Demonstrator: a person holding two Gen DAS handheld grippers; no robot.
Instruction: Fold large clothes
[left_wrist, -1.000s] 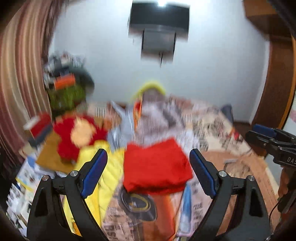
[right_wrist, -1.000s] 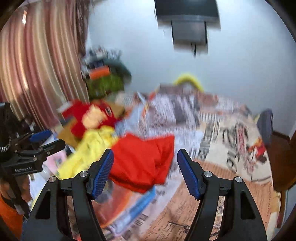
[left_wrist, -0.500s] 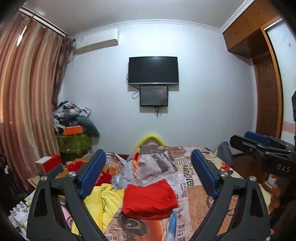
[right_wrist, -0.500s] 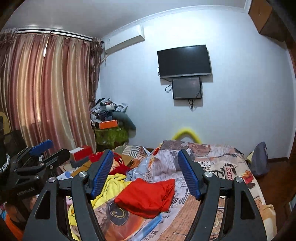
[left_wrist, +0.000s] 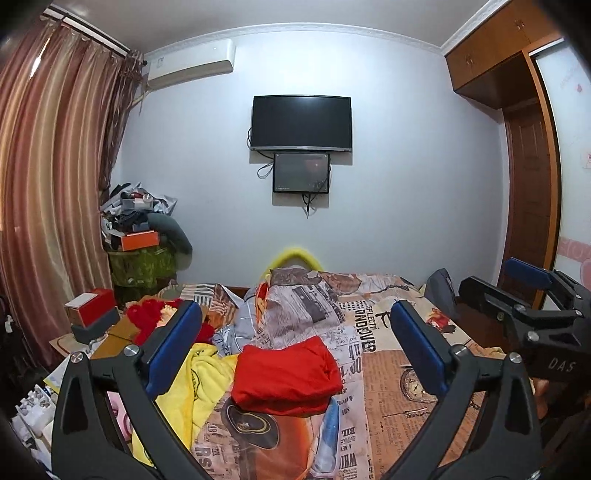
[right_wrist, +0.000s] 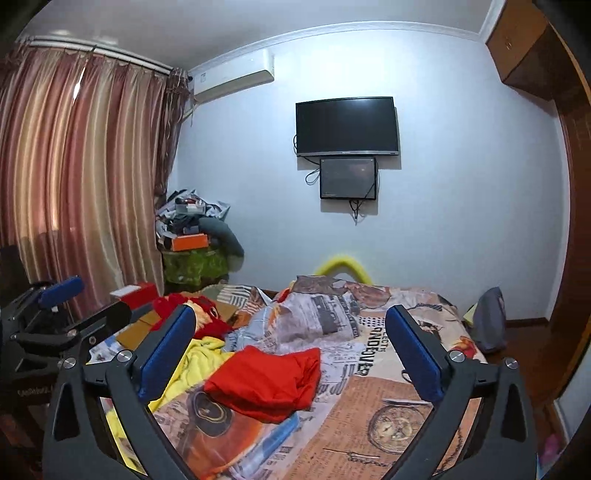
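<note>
A folded red garment lies on the newspaper-print bedcover. A crumpled yellow garment lies against its left side. My left gripper hangs above and short of the red garment, its jaws opening wide with nothing between the blue pads. My right gripper is held the same way, jaws opening and empty. Each gripper shows at the edge of the other's view, the right one and the left one.
Red plush fabric and a red and grey box sit left of the bed. A cluttered stand fills the corner by the curtain. A grey bag leans at the bed's right, near a wooden wardrobe.
Both grippers have drawn back and lifted from the red garment, tilting from a downward look to nearly level. The right jaws have spread visibly wider.
</note>
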